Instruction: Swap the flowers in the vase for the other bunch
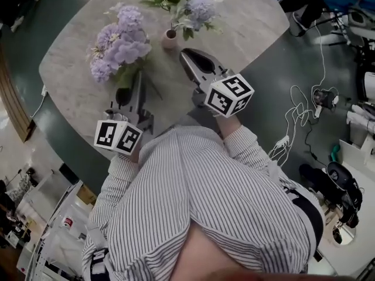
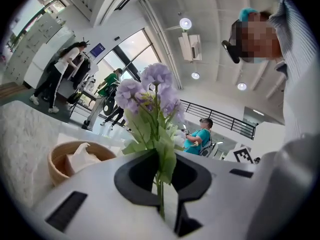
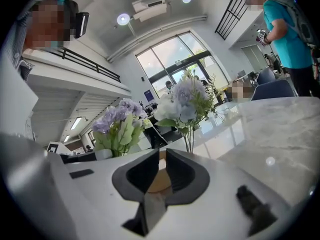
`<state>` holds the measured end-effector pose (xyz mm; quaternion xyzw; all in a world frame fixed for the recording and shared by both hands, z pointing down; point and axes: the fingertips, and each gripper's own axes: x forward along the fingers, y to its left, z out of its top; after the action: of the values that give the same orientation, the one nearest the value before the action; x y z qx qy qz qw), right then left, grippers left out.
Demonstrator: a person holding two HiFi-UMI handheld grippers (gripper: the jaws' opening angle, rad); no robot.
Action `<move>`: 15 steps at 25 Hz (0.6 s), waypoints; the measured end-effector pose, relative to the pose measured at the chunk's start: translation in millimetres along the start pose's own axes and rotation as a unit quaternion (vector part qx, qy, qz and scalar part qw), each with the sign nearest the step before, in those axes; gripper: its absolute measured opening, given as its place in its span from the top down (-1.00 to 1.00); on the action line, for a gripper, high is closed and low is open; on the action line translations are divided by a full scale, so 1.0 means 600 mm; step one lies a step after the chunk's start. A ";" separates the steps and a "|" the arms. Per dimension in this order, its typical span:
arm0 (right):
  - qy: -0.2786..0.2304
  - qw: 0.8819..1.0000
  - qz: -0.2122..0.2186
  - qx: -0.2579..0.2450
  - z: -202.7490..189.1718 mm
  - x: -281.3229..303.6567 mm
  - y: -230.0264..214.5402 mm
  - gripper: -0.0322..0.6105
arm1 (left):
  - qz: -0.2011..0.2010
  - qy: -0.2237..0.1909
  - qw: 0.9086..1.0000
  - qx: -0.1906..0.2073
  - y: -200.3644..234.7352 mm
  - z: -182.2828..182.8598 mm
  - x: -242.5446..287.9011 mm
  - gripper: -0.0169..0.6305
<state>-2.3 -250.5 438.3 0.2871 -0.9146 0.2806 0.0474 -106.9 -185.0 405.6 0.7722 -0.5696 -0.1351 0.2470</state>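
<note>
A purple bunch of flowers [image 1: 120, 45] is in my left gripper [image 1: 133, 82], which is shut on its stems over the left part of the marble table [image 1: 246, 22]. In the left gripper view the thin green stems [image 2: 160, 194] pass between the closed jaws, with the blooms [image 2: 150, 91] standing above. A small brown vase [image 1: 169, 40] holds a white and pale-blue bunch [image 1: 183, 0]. My right gripper [image 1: 185, 55] is shut and empty, its tip just right of the vase. In the right gripper view both bunches, vase bunch [image 3: 186, 100] and purple bunch [image 3: 118, 121], show beyond the jaws.
A wicker holder with tissue [image 2: 75, 159] stands on the table at the left gripper's left. White cables [image 1: 296, 119] lie on the dark floor to the right. People stand in the background [image 2: 62, 76], and a person in teal [image 3: 287, 34] is beside the table.
</note>
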 end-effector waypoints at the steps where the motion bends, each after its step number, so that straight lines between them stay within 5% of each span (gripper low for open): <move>1: 0.003 1.000 0.000 0.001 -0.001 0.005 -0.004 0.76 | 0.002 -0.001 1.000 0.000 0.001 -0.001 0.001 0.81; 3: 0.008 1.000 -0.001 -0.003 -0.002 0.012 -0.008 0.57 | 0.007 0.001 1.000 0.000 0.004 -0.002 0.001 0.81; 15: -0.015 0.999 -0.039 -0.025 0.011 0.043 -0.050 0.40 | 0.025 0.009 1.000 0.001 0.012 -0.005 0.002 0.81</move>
<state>-7.0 -287.1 453.8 0.3256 -0.9100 0.2514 0.0518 -110.9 -187.2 411.8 0.7595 -0.5862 -0.1211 0.2548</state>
